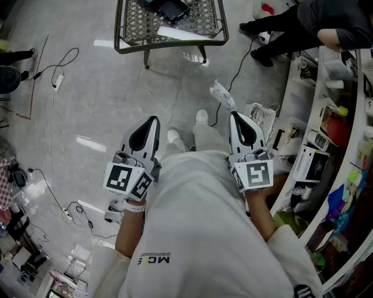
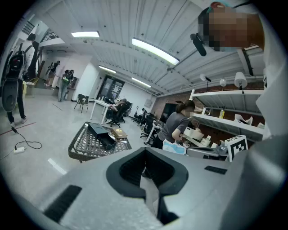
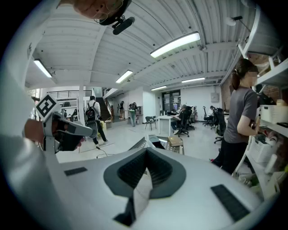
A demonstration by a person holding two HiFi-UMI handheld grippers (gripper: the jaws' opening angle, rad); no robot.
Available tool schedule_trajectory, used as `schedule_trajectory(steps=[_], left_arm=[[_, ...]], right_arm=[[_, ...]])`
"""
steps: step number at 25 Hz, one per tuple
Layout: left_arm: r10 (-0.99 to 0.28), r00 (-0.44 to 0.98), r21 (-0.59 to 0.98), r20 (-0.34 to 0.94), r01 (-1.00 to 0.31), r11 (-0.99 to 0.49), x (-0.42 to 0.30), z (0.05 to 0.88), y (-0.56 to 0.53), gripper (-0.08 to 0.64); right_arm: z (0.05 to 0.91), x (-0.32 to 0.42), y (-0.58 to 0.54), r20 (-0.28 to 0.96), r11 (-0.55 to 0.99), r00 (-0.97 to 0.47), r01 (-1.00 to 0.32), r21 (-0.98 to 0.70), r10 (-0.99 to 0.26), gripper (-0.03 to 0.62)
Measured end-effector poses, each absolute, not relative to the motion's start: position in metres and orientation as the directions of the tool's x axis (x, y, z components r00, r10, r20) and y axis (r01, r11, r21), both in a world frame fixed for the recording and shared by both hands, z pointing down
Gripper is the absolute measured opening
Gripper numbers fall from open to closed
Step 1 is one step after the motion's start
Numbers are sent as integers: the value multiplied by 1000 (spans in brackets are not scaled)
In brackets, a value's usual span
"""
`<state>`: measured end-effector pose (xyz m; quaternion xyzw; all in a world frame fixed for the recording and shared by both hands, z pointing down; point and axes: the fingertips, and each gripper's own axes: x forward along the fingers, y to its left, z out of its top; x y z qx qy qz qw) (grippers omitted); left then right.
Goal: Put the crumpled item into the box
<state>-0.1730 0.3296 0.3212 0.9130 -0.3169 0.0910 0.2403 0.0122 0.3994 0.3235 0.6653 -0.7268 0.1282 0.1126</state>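
The right gripper (image 1: pixel 233 115) has its jaws closed on the crumpled white item (image 1: pixel 221 96), held in the air short of the wire desk (image 1: pixel 175 45). The black box (image 1: pixel 170 8) lies on that desk. The left gripper (image 1: pixel 152 120), also short of the desk, has its jaws closed on nothing.

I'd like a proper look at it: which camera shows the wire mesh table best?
The left gripper view: the wire mesh table shows whole there, seen from the side. The head view crops it at the picture's top edge; the right gripper view shows only a sliver.
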Motion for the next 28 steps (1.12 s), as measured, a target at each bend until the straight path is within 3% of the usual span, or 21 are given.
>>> schedule_trajectory(steps=[28], left_arm=[[-635,665,227,393,-739,-634,-47,329,318,23]], right_arm=[[335,159,331,204,261,-282,-957,-124,-937,14]])
